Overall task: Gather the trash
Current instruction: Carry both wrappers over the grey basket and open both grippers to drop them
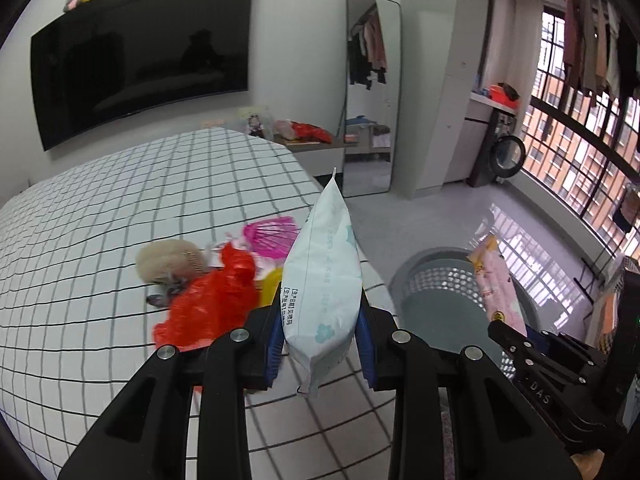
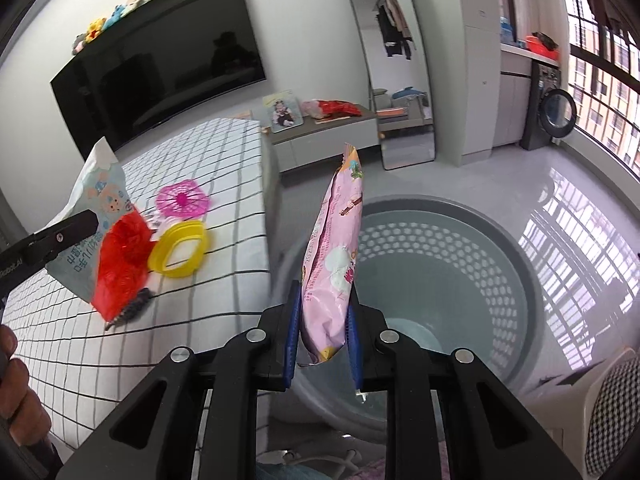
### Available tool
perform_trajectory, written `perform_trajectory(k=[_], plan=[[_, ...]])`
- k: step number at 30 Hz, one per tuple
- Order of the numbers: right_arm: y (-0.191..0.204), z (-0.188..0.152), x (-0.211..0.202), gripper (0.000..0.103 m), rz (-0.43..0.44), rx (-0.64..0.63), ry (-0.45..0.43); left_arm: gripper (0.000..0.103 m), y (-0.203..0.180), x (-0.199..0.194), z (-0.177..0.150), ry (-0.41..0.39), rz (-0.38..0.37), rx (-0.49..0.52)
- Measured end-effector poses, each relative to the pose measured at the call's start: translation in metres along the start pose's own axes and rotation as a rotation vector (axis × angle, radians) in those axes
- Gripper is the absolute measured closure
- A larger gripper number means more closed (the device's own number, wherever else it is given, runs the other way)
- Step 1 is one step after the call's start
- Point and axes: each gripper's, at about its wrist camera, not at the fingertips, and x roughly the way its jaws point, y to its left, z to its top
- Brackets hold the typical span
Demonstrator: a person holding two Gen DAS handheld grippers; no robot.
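Note:
My left gripper (image 1: 320,336) is shut on a pale blue-and-white soft packet (image 1: 322,276), held upright above the edge of the checked bed (image 1: 120,208). My right gripper (image 2: 324,332) is shut on a pink snack packet (image 2: 334,264), which hangs over the grey perforated basket (image 2: 480,264) on the floor. On the bed lie a red plastic bag (image 1: 212,304), a pink round disc (image 1: 272,234), a yellow ring (image 2: 180,254) and a beige fuzzy thing (image 1: 172,264). The basket (image 1: 440,280) stands to the right of the bed. The left gripper (image 2: 90,220) with its pale packet (image 2: 96,196) shows at the left of the right wrist view.
A wall television (image 1: 140,52) hangs beyond the bed. A low cabinet (image 2: 320,136) and a standing mirror (image 2: 396,64) are by the far wall, a washing machine (image 2: 554,114) near the barred window. A checked cushion (image 2: 612,408) lies beside the basket. A person's hand (image 2: 16,380) shows at lower left.

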Motion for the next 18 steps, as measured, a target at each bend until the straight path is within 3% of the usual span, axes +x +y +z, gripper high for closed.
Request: perform_trajectory(k=[9,18], plan=[[-0.057,-0.006,0.000,0.083,-0.068,0.054,0.016,0.072,-0.101,0.042,-0.013,0.086,-0.101,0.151],[-0.101,-0.013,0.014,0.083,-0.056,0.122,0.061,0.072,-0.135,0.080,-0.020,0.178,-0.115,0.216]])
